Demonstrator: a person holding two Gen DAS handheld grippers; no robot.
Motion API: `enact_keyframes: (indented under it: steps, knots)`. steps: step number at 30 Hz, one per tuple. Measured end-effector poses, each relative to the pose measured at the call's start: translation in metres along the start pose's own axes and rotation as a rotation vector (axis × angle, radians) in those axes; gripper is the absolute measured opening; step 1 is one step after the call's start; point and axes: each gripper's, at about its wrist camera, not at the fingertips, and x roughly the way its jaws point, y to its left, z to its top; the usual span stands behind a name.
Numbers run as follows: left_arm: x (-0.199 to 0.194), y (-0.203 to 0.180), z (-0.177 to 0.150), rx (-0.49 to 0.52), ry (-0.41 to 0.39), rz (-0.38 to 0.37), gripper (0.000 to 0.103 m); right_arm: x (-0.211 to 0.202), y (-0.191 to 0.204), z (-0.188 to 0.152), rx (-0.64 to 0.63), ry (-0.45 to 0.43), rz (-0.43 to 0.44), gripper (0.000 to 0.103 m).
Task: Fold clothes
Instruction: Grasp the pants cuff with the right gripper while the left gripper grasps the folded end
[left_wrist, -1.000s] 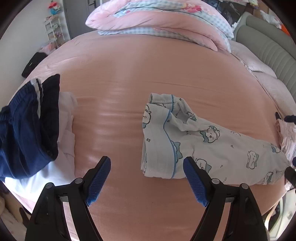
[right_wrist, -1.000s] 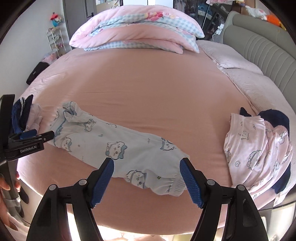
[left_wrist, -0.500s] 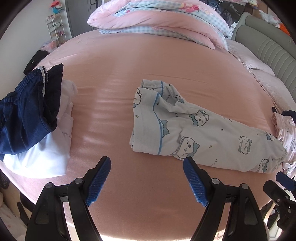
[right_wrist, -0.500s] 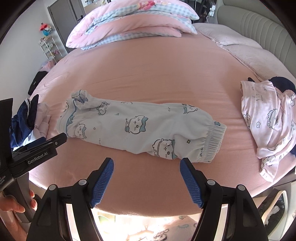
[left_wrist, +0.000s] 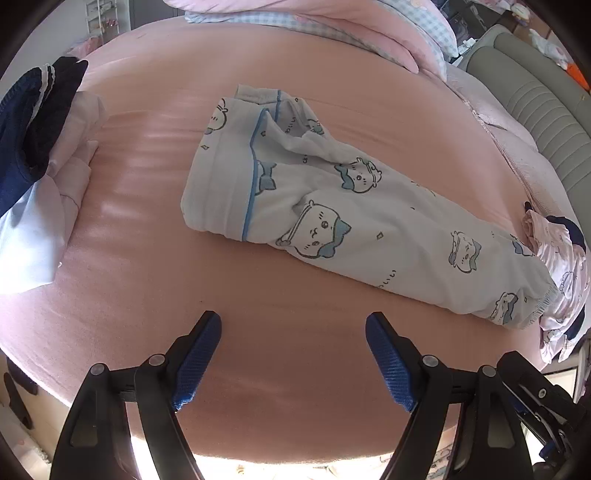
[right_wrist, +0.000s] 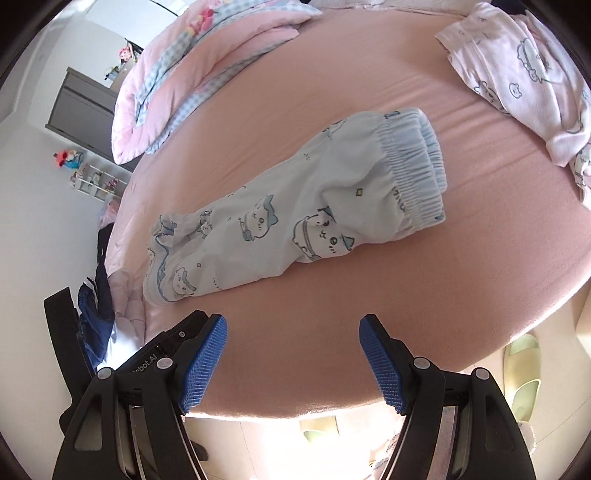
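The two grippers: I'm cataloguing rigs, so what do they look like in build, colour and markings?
Both match. The left gripper and the right gripper each have two black plastic arms joined by silver rivets and tipped with blue, fine-textured pads. In the right wrist view, white lettering ending "obot.AI" runs along the left gripper's black body. No cables or sleeves show.

Left gripper (left_wrist: 293, 325): black plastic frame, blue textured pads (left_wrist: 388, 365), silver screws at pivots. Right gripper (right_wrist: 293, 328): same black build, blue ribbed pads. White lettering printed on left gripper's body, partly hidden.
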Motion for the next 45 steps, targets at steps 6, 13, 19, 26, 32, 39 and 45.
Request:
enact_keyframes:
  steps: [6, 13, 19, 26, 32, 39, 45]
  knots:
    - [0.006, 0.003, 0.001, -0.026, 0.016, -0.028, 0.080, 0.004, -0.018, -0.001, 0.060, -0.042, -0.035, 0.074]
    - [0.002, 0.024, 0.007, -0.175, -0.032, -0.166, 0.081, 0.006, -0.042, 0.003, 0.215, -0.103, 0.110, 0.079]
    - [0.011, 0.041, 0.000, -0.339, -0.080, -0.364, 0.093, 0.014, -0.065, 0.008, 0.374, -0.135, 0.251, 0.080]
    - [0.016, 0.048, -0.007, -0.492, -0.123, -0.560, 0.103, 0.018, -0.076, 0.011, 0.455, -0.156, 0.331, 0.081]
    - [0.016, 0.052, -0.003, -0.538, -0.121, -0.582, 0.103, 0.017, -0.072, 0.011, 0.460, -0.196, 0.333, 0.095]
    - [0.030, 0.056, 0.012, -0.585, -0.142, -0.632, 0.103, 0.016, -0.067, 0.023, 0.465, -0.232, 0.323, 0.100]
    - [0.038, 0.057, 0.028, -0.605, -0.172, -0.640, 0.103, 0.024, -0.081, 0.042, 0.559, -0.254, 0.408, 0.100]
